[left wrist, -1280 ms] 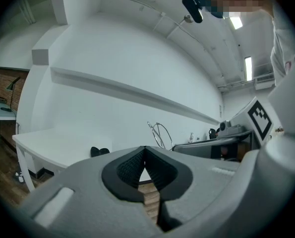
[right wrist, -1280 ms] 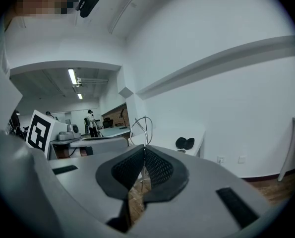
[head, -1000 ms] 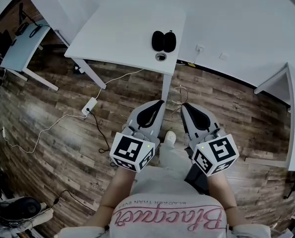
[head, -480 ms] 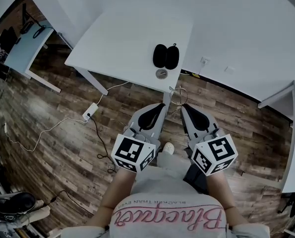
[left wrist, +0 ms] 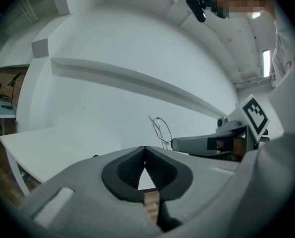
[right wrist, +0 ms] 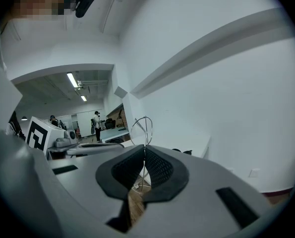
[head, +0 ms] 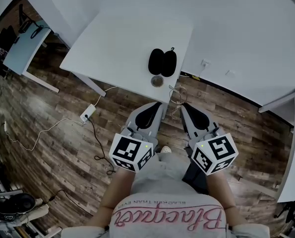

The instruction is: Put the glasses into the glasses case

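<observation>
An open black glasses case [head: 162,62] lies near the front edge of the white table [head: 122,38]; its dark edge also shows in the right gripper view [right wrist: 179,151]. I cannot make out any glasses. A small round thing [head: 157,81] sits on the table just in front of the case. My left gripper [head: 160,103] and right gripper [head: 183,105] are held side by side at waist height, short of the table, both shut with nothing between the jaws. The left gripper [left wrist: 145,148] and right gripper [right wrist: 145,148] views show the pads touching.
A thin wire loop [head: 176,94] stands at the table's near corner, between the grippers and the case. Cables and a power strip [head: 86,115] lie on the wood floor to the left. Other white desks [head: 23,38] stand at the left and right [head: 291,148] edges.
The table and case have drawn closer and lower in the head view as the person steps towards them. Both grippers keep their place before the body, still shut.
</observation>
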{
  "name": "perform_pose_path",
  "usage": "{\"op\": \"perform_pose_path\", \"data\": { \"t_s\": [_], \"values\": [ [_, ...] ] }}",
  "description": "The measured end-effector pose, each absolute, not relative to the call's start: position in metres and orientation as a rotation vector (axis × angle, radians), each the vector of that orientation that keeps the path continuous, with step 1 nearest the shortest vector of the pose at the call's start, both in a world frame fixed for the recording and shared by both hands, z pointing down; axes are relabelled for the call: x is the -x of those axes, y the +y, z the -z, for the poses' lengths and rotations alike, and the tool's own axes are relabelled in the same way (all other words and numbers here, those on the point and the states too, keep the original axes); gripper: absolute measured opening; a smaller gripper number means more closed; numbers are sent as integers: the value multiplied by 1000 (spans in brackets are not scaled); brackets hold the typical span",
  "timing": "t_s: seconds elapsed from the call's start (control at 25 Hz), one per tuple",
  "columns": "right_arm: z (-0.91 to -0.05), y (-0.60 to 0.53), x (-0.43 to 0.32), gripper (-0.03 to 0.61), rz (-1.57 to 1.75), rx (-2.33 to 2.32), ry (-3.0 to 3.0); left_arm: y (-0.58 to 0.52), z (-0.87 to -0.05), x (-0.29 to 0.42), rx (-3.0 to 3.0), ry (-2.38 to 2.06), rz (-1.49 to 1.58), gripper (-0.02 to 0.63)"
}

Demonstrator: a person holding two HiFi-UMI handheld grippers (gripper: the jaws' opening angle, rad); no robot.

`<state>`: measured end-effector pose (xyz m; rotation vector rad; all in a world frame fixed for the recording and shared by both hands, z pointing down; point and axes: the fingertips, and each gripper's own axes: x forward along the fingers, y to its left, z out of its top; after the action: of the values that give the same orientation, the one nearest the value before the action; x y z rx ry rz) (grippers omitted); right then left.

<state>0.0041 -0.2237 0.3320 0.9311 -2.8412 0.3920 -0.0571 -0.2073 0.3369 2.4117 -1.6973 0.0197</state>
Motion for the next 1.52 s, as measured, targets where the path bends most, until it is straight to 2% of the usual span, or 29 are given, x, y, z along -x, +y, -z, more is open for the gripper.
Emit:
{"op": "perform_pose_path", "data": {
  "t_s": [0.6,0.88,1.52],
  "values": [
    [-347,-294,13,15,-469,-1001,-2796,-279,-343,87,-2419,-1659,-66,5],
    [-367,-346,44,15,-649,-1023,-2748,-334,-342,117,-2456,-1627,-121,5],
    [-426,-451,91,17,-805,-1115,-2511,-450,-394,158,-2460,-1402,-221,5]
  ]
}}
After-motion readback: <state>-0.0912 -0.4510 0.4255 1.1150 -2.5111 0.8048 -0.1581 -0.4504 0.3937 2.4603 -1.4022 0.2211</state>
